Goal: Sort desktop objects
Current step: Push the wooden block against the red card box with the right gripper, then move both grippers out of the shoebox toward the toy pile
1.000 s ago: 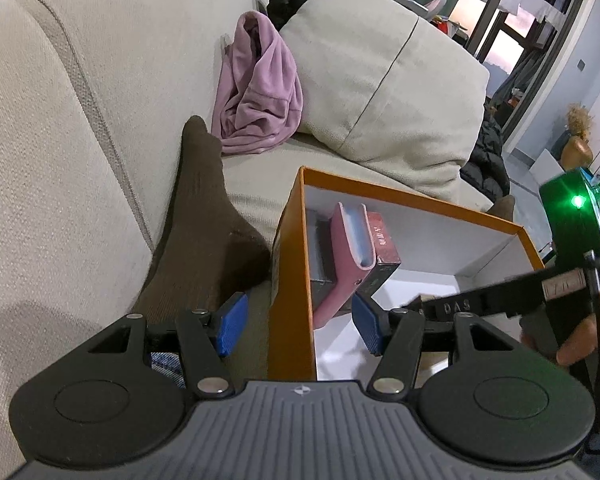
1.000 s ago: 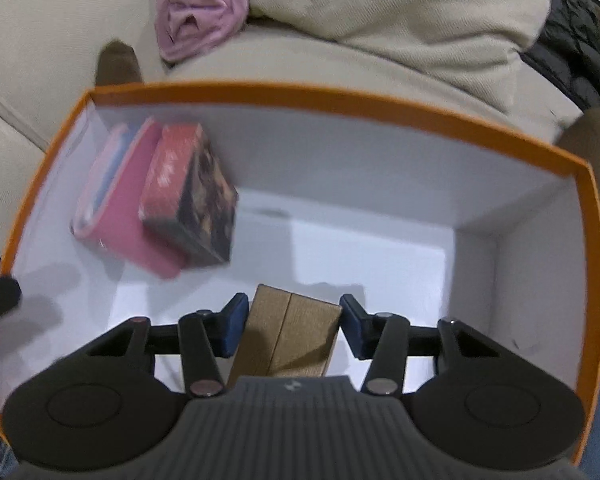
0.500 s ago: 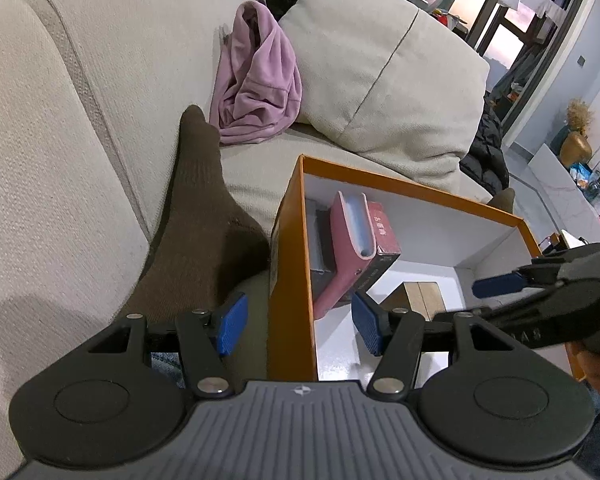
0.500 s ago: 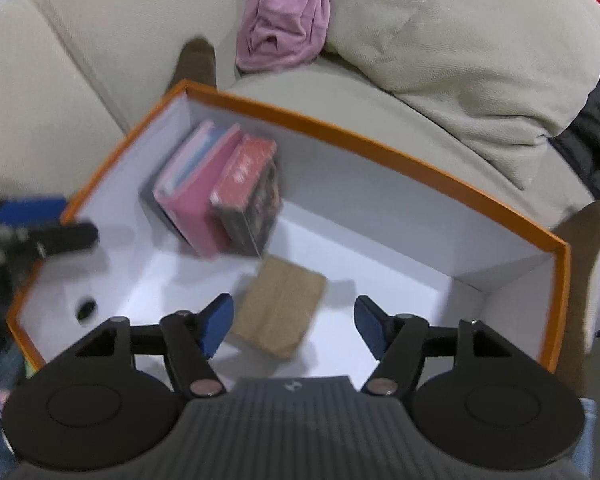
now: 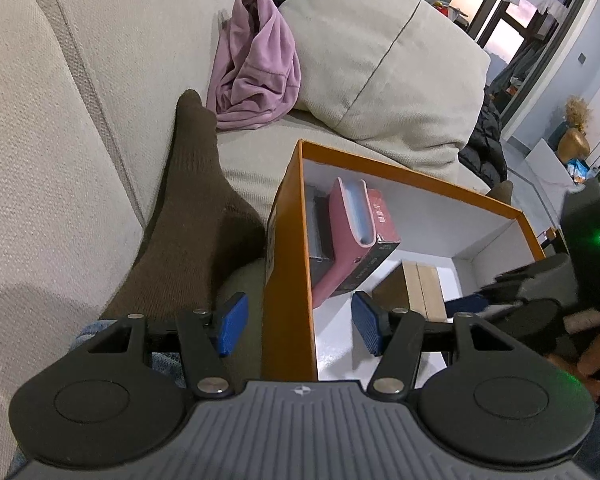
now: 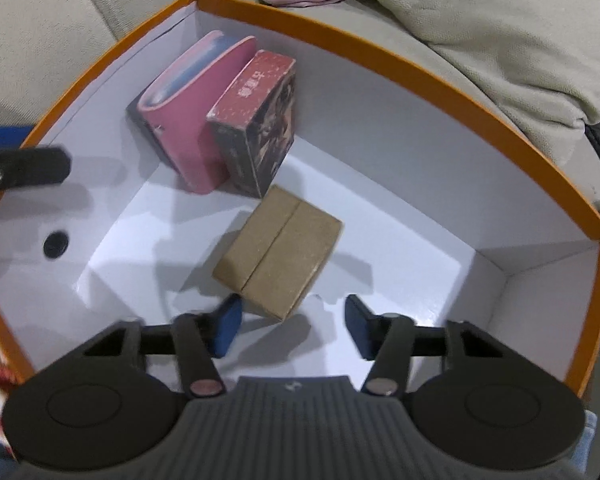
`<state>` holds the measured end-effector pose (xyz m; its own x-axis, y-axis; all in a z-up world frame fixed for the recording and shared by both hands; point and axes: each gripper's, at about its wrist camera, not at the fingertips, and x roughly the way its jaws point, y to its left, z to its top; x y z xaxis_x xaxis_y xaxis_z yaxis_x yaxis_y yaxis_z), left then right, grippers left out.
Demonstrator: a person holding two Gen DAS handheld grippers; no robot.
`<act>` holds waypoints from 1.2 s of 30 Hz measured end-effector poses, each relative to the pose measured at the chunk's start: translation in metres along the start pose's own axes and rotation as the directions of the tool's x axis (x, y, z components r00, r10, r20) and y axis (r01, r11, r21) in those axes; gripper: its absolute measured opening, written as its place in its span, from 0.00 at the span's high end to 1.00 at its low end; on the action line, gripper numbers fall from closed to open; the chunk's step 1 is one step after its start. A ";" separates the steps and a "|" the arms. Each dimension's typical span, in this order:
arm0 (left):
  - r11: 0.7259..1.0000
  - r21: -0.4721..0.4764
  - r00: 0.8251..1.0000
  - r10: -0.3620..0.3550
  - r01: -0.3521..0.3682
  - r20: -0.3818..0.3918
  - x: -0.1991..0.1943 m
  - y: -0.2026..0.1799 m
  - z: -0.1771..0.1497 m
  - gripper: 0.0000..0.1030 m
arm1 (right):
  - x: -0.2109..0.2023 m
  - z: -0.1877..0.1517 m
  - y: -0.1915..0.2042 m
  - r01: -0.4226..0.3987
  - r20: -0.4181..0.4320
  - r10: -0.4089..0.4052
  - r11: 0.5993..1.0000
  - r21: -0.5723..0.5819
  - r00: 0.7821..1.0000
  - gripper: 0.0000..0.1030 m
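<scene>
An orange box (image 6: 420,80) with a white inside rests on a sofa. At its far left corner a pink case (image 6: 192,120) and a red-and-dark box (image 6: 256,120) stand on edge, leaning together. A brown cardboard box (image 6: 280,252) lies flat on the floor of the orange box. My right gripper (image 6: 292,330) hovers over the cardboard box's near corner. Its jaws are closing and the pads do not press the cardboard. My left gripper (image 5: 298,326) is open and straddles the orange box's left wall (image 5: 288,280) without pinching it.
The beige sofa back (image 5: 60,120) and a cushion (image 5: 380,60) surround the box. A pink cloth (image 5: 256,68) lies behind it. A foot in a brown sock (image 5: 192,208) rests against the box's left side. A black jacket (image 5: 484,144) lies at the right.
The right gripper let go of the cardboard box, which now lies on the orange box's floor. It pulled back and rolled, widened, then narrowed. The left gripper kept still.
</scene>
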<state>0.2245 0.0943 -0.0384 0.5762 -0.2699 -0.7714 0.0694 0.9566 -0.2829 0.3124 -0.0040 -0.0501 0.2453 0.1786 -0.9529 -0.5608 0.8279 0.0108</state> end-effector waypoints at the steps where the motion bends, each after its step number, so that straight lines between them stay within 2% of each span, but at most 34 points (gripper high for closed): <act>1: 1.000 0.000 1.000 0.000 0.000 0.000 0.000 0.000 0.000 0.35 | 0.001 0.002 -0.001 0.000 0.010 0.000 1.000 0.000 1.000 0.57; 3: 1.000 -0.001 1.000 -0.001 0.001 0.000 0.000 0.000 0.000 0.35 | 0.005 0.007 0.000 0.009 0.033 -0.008 1.000 -0.025 0.999 0.57; 8: 1.000 -0.002 1.000 -0.009 0.009 -0.009 0.002 0.001 0.000 0.36 | 0.010 0.020 0.008 0.077 0.102 -0.060 0.981 -0.178 0.993 0.57; 12: 0.999 -0.003 0.999 -0.032 0.032 -0.024 0.005 0.000 0.000 0.41 | 0.014 0.026 0.014 0.088 0.145 -0.048 0.954 -0.287 0.988 0.59; 16: 0.999 -0.001 0.998 -0.043 0.043 -0.039 0.008 -0.001 0.000 0.50 | 0.016 0.025 0.019 0.093 0.171 -0.028 0.920 -0.381 0.985 0.59; 18: 0.998 0.001 0.997 -0.058 0.058 -0.049 0.008 -0.003 -0.001 0.52 | 0.017 0.027 0.018 0.082 0.173 -0.018 0.924 -0.374 0.985 0.59; 21: 0.999 0.019 0.998 -0.043 0.044 -0.046 0.008 -0.006 -0.002 0.52 | 0.018 0.030 0.013 0.048 0.161 0.003 0.948 -0.314 0.987 0.59; 25: 0.999 0.006 0.998 -0.045 0.046 -0.041 0.007 -0.004 -0.001 0.52 | 0.017 0.027 0.014 0.072 0.170 -0.017 0.943 -0.324 0.985 0.58; 29: 1.000 -0.002 1.000 -0.019 0.019 -0.003 0.002 -0.001 0.000 0.52 | 0.003 0.020 0.015 0.099 0.193 -0.040 0.947 -0.306 0.980 0.53; 33: 1.000 -0.012 0.998 -0.003 0.003 0.064 -0.008 0.003 0.001 0.52 | -0.030 0.003 0.012 0.139 0.288 -0.060 0.955 -0.262 0.956 0.53; 36: 0.999 0.031 0.994 0.028 -0.031 0.109 -0.021 -0.004 0.003 0.52 | -0.054 -0.016 0.015 0.187 0.379 -0.097 0.960 -0.207 0.920 0.52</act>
<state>0.2148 0.0960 -0.0195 0.6635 -0.2296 -0.7121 0.0768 0.9676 -0.2405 0.2777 -0.0096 -0.0029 0.5803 0.2853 -0.7628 -0.6564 0.7182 -0.2307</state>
